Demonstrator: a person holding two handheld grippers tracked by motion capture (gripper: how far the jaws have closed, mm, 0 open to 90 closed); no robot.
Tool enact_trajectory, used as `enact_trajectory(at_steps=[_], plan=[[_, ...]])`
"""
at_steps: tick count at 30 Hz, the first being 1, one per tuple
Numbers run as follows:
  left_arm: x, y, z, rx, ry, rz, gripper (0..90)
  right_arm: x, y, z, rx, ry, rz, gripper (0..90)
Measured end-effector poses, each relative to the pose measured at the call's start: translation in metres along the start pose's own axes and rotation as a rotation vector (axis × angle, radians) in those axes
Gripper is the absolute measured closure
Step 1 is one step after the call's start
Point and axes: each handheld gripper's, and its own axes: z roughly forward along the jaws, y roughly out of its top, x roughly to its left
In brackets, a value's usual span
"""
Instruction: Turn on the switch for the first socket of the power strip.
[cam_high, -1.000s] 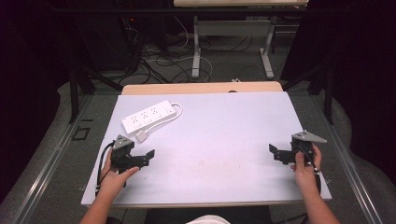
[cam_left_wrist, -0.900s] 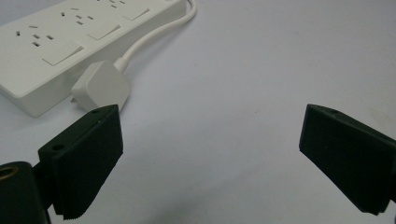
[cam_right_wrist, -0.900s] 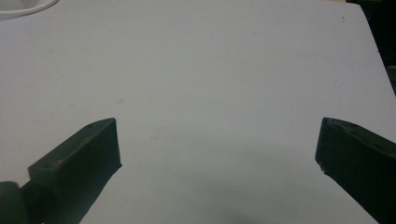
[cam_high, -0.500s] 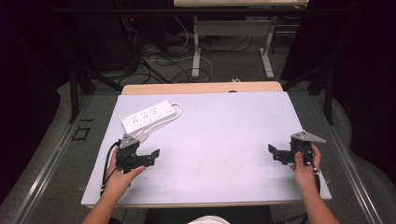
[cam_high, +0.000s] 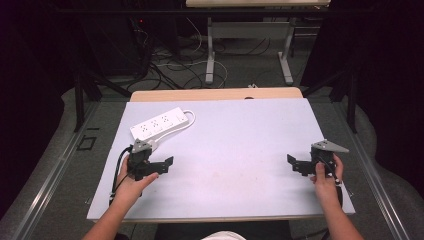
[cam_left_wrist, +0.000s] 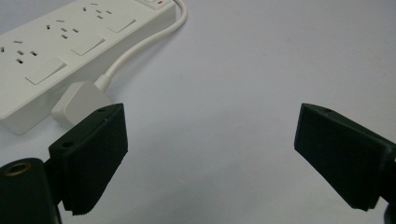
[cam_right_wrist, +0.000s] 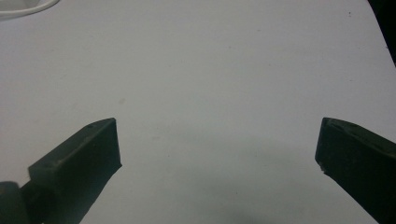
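Nothing's been picked up yet, by the look of it. The strip (cam_high: 161, 122) is lying at the table's (cam_high: 235, 200) far left, plug (cam_left_wrist: 79, 100) unplugged beside it. The left gripper (cam_left_wrist: 210, 154), jaws spread wide, is held near the plug; the right gripper (cam_high: 295, 165) is parked well apart, also gaping and empty.

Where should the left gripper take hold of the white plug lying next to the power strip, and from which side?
Probably across the plug's two flat side faces, coming from the open table side, opposite the power strip. The plug lies flat right beside the strip, with its cord curving off from the far end, so that end is awkward. The left gripper is open and already close.
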Motion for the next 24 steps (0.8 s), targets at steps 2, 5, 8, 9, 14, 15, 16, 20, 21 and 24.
enact_trajectory(at_steps=[2, 5, 8, 9, 14, 15, 16, 20, 21, 24], plan=[[0.0, 0.003, 0.0, -0.014, 0.005, -0.005, 10.6, 0.0, 0.0, 0.0, 0.001, 0.001, 0.002, 0.0], [0.001, 0.009, -0.001, -0.016, 0.002, -0.013, 11.1, 0.0, 0.0, 0.0, 0.003, 0.002, 0.003, 0.0], [0.003, 0.015, -0.002, -0.008, 0.009, -0.02, 11.4, 0.0, 0.0, 0.001, 0.003, 0.002, 0.003, 0.0], [0.002, 0.016, -0.002, -0.011, 0.006, -0.036, 11.7, 0.0, 0.0, 0.001, 0.002, 0.002, 0.004, 0.0], [0.005, 0.025, -0.004, -0.006, 0.015, -0.039, 14.5, 0.0, 0.0, 0.001, 0.002, 0.003, 0.005, 0.0], [0.005, 0.027, -0.004, -0.008, 0.012, -0.046, 15.0, 0.001, -0.001, 0.001, 0.002, 0.003, 0.005, 0.0], [0.005, 0.028, -0.004, -0.009, 0.015, -0.046, 15.4, 0.001, -0.001, 0.001, 0.003, 0.004, 0.006, 0.0], [0.008, 0.035, -0.007, -0.011, 0.015, -0.048, 15.9, 0.001, -0.001, 0.001, 0.003, 0.005, 0.005, 0.0], [0.009, 0.037, -0.008, -0.007, 0.016, -0.043, 16.0, 0.001, -0.001, 0.001, 0.002, 0.005, 0.005, 0.0], [0.01, 0.042, -0.009, -0.018, 0.022, -0.044, 16.5, 0.001, -0.001, 0.001, 0.004, 0.004, 0.006, 0.0]])
